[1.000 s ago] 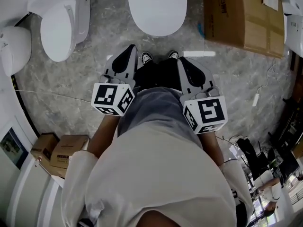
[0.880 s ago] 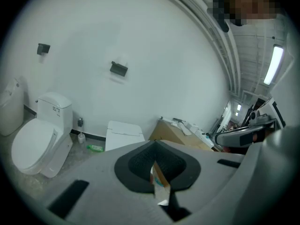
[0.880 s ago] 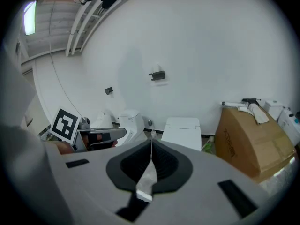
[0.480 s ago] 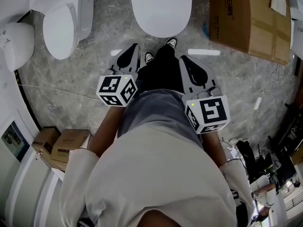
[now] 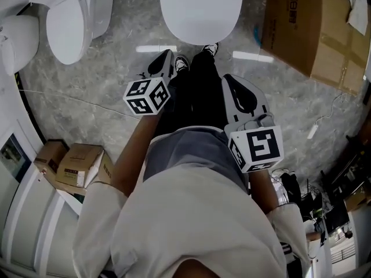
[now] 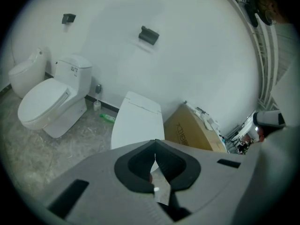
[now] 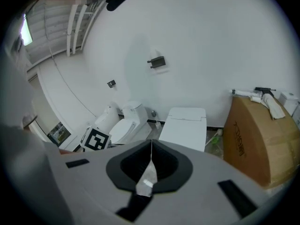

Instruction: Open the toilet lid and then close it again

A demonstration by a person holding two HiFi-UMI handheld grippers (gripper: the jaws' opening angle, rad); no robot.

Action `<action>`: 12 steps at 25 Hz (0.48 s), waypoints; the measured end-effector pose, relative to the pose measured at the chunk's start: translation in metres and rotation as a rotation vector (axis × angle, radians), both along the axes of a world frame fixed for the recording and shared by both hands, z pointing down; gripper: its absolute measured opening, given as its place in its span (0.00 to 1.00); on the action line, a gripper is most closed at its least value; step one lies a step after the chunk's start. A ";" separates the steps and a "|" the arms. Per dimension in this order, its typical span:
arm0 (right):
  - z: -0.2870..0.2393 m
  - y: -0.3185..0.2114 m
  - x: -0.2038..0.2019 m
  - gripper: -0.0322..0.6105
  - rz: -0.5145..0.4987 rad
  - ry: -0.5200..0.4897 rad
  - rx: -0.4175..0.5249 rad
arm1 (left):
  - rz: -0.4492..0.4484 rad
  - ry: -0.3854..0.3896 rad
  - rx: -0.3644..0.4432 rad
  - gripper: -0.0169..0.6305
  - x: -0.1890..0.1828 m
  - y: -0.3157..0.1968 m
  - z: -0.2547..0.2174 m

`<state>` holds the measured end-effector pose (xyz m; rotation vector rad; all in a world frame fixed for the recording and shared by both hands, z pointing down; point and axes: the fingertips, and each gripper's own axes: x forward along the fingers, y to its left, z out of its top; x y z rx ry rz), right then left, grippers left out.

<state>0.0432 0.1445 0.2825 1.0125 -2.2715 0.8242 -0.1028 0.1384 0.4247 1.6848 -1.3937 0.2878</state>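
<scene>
The white toilet with its lid (image 5: 200,10) down stands at the top middle of the head view, just beyond the person's shoes (image 5: 181,64). My left gripper (image 5: 167,54) is shut and empty, its tips pointing down at the floor short of the lid's front edge. My right gripper (image 5: 228,78) hangs a little further back on the right, also shut with nothing in it. In the left gripper view the closed lid (image 6: 138,123) lies straight ahead of the shut tips (image 6: 155,141). The right gripper view shows the same lid (image 7: 185,125) beyond its shut tips (image 7: 151,142).
A second white toilet (image 5: 69,22) stands at the upper left, with another white fixture (image 5: 17,42) beside it. A large cardboard box (image 5: 316,28) is close to the right of the toilet. Small boxes (image 5: 75,164) sit by the left wall. A thin cable (image 5: 87,100) crosses the marble floor.
Both grippers have sunk lower, the left one more, and it has moved up the picture toward the toilet's front edge. Both stayed shut.
</scene>
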 end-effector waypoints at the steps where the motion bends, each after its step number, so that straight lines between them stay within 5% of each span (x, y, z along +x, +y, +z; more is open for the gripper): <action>1: 0.006 0.000 -0.001 0.07 -0.010 -0.003 -0.011 | -0.005 0.001 -0.017 0.04 -0.001 0.000 0.012; 6: 0.036 0.001 -0.005 0.07 -0.040 -0.024 -0.072 | 0.029 -0.023 -0.071 0.04 -0.005 -0.004 0.071; 12: 0.074 0.002 0.004 0.07 -0.048 -0.003 -0.126 | -0.037 0.021 -0.152 0.04 -0.009 -0.011 0.143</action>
